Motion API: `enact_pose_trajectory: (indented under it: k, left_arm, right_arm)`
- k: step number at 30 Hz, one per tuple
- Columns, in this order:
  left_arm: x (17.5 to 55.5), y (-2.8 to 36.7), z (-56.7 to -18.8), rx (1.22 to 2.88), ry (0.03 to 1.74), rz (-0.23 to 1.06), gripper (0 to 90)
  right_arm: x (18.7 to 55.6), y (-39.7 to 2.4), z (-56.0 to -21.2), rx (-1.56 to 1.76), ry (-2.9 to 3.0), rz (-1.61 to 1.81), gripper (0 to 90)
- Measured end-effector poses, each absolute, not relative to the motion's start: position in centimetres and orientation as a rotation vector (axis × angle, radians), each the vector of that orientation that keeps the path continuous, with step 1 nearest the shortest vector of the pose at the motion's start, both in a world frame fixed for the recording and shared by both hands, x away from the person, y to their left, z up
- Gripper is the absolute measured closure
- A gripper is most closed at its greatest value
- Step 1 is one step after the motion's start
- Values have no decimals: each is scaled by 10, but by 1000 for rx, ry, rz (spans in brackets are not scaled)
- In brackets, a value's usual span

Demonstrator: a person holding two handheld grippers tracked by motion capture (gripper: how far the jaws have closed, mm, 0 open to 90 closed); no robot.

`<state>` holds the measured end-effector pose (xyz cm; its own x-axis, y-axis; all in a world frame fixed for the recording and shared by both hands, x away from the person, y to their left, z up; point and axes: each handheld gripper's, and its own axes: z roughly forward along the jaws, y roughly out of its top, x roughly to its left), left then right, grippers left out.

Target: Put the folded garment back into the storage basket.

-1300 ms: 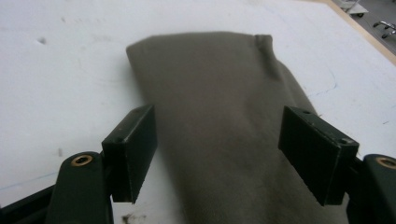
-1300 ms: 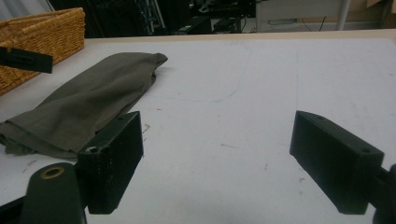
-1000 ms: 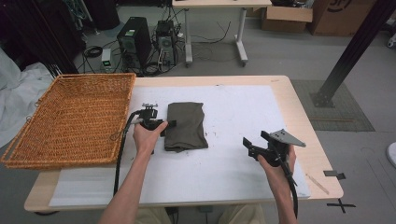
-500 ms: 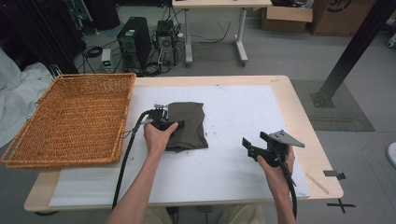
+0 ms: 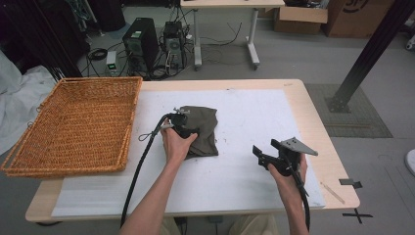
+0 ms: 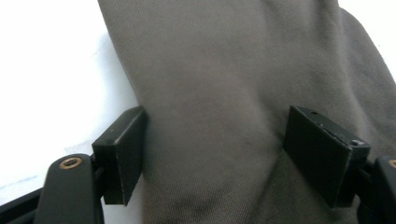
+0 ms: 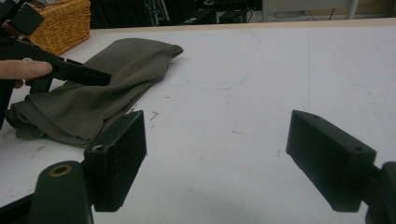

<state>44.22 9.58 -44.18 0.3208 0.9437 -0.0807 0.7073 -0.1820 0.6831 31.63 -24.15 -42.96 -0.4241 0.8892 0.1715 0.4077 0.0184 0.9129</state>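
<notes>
Overhead first: my left gripper [image 5: 182, 123] sits on the folded olive-grey cloth [image 5: 203, 128], my left hand [image 5: 175, 144] wrapped around its body. The cloth lies on the white sheet [image 5: 254, 117] covering the table [image 5: 313, 105], near the centre, just right of the wicker basket [image 5: 78, 125] but apart from it. My right gripper [image 5: 262, 154] hovers above bare sheet well to the right of the cloth, its grey three-cornered plate on top. No readable writing on the table; a partial mark on the cardboard box [image 5: 352, 14] at the back cannot be made out.

Left gripper view: jaws spread wide, straddling the cloth [image 6: 219, 107]. The left jaw's inner face touches the cloth's edge; the right jaw rests on the fabric. Nothing pinched. The weave is a fine twill with soft folds, and white sheet [image 6: 51, 70] shows at left.

Right gripper view: jaws wide apart, nothing between them, over bare sheet [image 7: 261, 79] with faint blue pen lines. Farther off lies the cloth [image 7: 98, 93], rumpled, with my left gripper [image 7: 70, 70] upon it and a fingertip [image 7: 25, 69] on its frame. The basket [image 7: 63, 21] stands behind.
</notes>
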Motion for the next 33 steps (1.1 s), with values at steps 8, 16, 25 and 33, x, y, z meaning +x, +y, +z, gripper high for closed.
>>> enact_pose_trajectory:
  k: [8,16,25,33]
  left_arm:
    - [442,94,-442,1940,1487,493,257]
    - [435,94,-447,1891,1339,479,722]
    - [442,109,-447,1874,1303,358,780]
    - [441,111,-436,1868,1306,351,783]
  right_arm:
    - [313,-239,-433,1321,1857,1391,216]
    - [311,-244,-431,1327,1843,1383,220]
    - [308,-247,-434,1339,1845,1381,233]
    - [307,-249,-432,1337,1843,1374,233]
